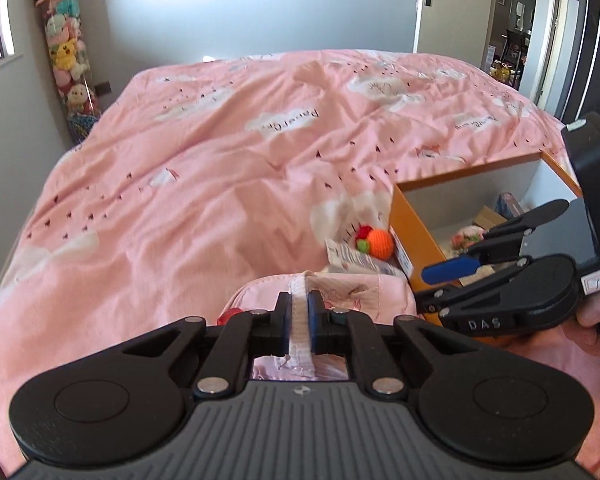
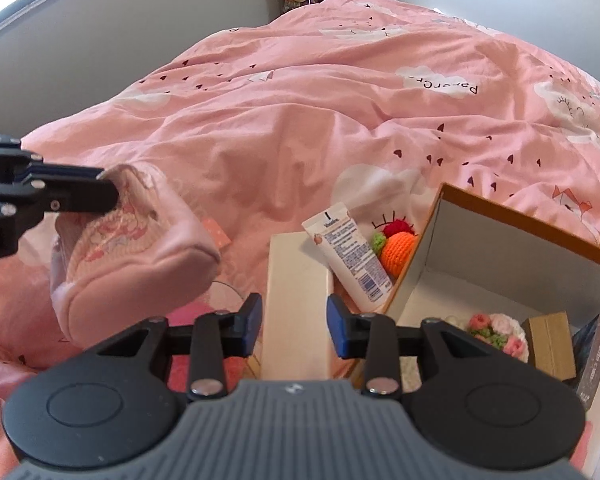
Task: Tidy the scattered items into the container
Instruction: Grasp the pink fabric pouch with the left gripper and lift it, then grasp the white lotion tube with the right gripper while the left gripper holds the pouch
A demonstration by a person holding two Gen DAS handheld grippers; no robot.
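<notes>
Your left gripper (image 1: 299, 320) pinches the soft, floppy pink pouch (image 2: 140, 248) by its edge; right gripper (image 2: 294, 322) jaws hang spread, empty.

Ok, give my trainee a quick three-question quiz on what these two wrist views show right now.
1. True or false: the left hand-held gripper is shut on the pink pouch.
2. What lies directly against the outside wall of the orange box? A) the white tube and the crochet fruit B) a panda toy C) a phone
3. Fill in: between the open jaws of the right hand-held gripper the camera sees a flat ____ box.

Key: 1 true; 2 A; 3 cream. The pouch is pinched by its white trim and hangs clear of the pink duvet.
</notes>
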